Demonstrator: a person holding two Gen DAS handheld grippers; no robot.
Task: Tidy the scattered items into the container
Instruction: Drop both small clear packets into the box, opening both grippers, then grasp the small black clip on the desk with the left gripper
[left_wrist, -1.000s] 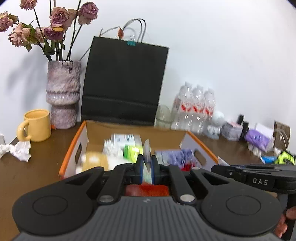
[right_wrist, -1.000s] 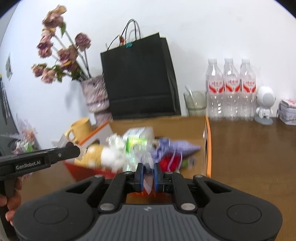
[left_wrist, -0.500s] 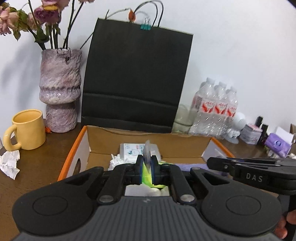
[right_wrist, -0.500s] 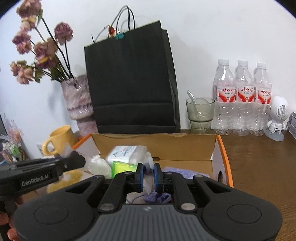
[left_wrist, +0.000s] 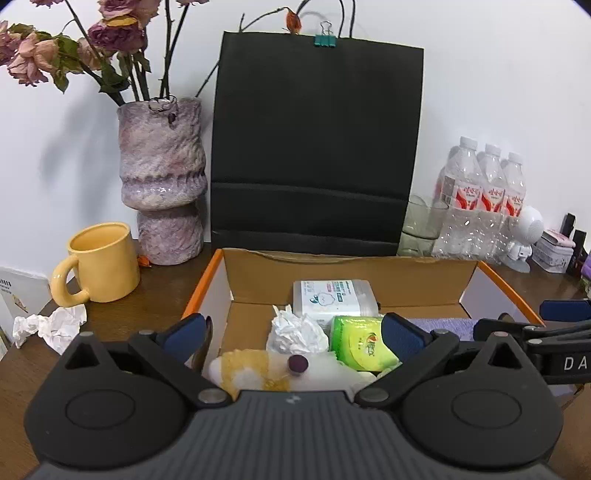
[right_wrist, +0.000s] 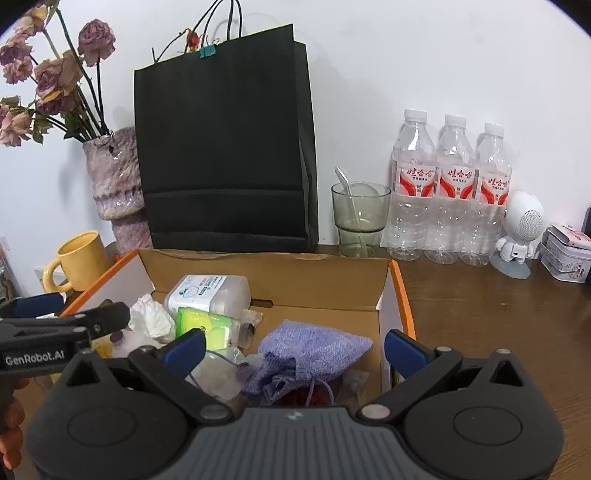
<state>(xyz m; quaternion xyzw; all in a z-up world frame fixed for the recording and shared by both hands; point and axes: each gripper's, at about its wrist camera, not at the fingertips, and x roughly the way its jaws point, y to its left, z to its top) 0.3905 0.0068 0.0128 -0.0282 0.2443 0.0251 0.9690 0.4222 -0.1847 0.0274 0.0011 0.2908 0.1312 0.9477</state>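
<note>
An open cardboard box with orange edges (left_wrist: 332, 269) (right_wrist: 266, 273) holds a white wipes pack (left_wrist: 334, 299) (right_wrist: 208, 291), a green tissue pack (left_wrist: 360, 343) (right_wrist: 201, 326), crumpled white tissue (left_wrist: 295, 330) (right_wrist: 151, 319), a yellow-white soft item (left_wrist: 251, 373) and a purple drawstring pouch (right_wrist: 310, 354). My left gripper (left_wrist: 293, 334) is open and empty over the box's left half. My right gripper (right_wrist: 293, 349) is open and empty over the pouch. A crumpled tissue (left_wrist: 50, 326) lies on the table left of the box.
A black paper bag (left_wrist: 317, 147) (right_wrist: 225, 155), a vase of dried roses (left_wrist: 162, 177) (right_wrist: 114, 184) and a yellow mug (left_wrist: 98, 264) (right_wrist: 79, 260) stand behind the box. A glass (right_wrist: 360, 219), three water bottles (right_wrist: 448, 188), a white robot figure (right_wrist: 521, 232) and a tin (right_wrist: 569, 258) stand at right.
Both grippers were shut, the left on a thin white item. Both have opened and hold nothing. Both have moved closer over the box.
</note>
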